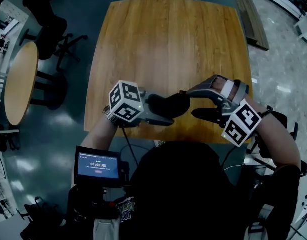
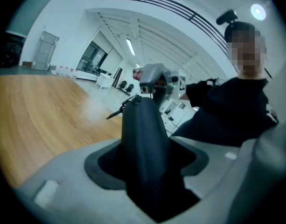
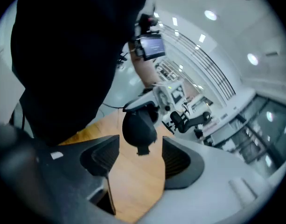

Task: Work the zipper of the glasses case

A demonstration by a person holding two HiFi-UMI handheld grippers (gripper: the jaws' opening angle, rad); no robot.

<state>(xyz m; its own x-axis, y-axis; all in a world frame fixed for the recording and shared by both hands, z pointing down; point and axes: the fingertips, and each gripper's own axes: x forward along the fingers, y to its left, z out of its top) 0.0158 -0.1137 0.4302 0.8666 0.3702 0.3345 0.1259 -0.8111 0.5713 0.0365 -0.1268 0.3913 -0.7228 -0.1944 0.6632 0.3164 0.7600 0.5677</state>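
Observation:
A black glasses case (image 1: 174, 104) hangs in the air above the front edge of the wooden table (image 1: 168, 44). My left gripper (image 1: 161, 110) is shut on it. In the left gripper view the case (image 2: 143, 139) fills the gap between the jaws and stands up tall. My right gripper (image 1: 193, 104) comes in from the right with its jaws open and nothing between them. In the right gripper view the case (image 3: 139, 125) floats just beyond the jaw tips, and its zipper pull (image 3: 143, 150) hangs from its lower end, near my open right gripper (image 3: 136, 158). The right gripper (image 2: 154, 78) shows behind the case.
A small screen (image 1: 98, 166) sits low in front of the person. A round side table (image 1: 20, 81) and an office chair (image 1: 48, 29) stand on the floor to the left. A person in dark clothes (image 2: 236, 111) fills the right of the left gripper view.

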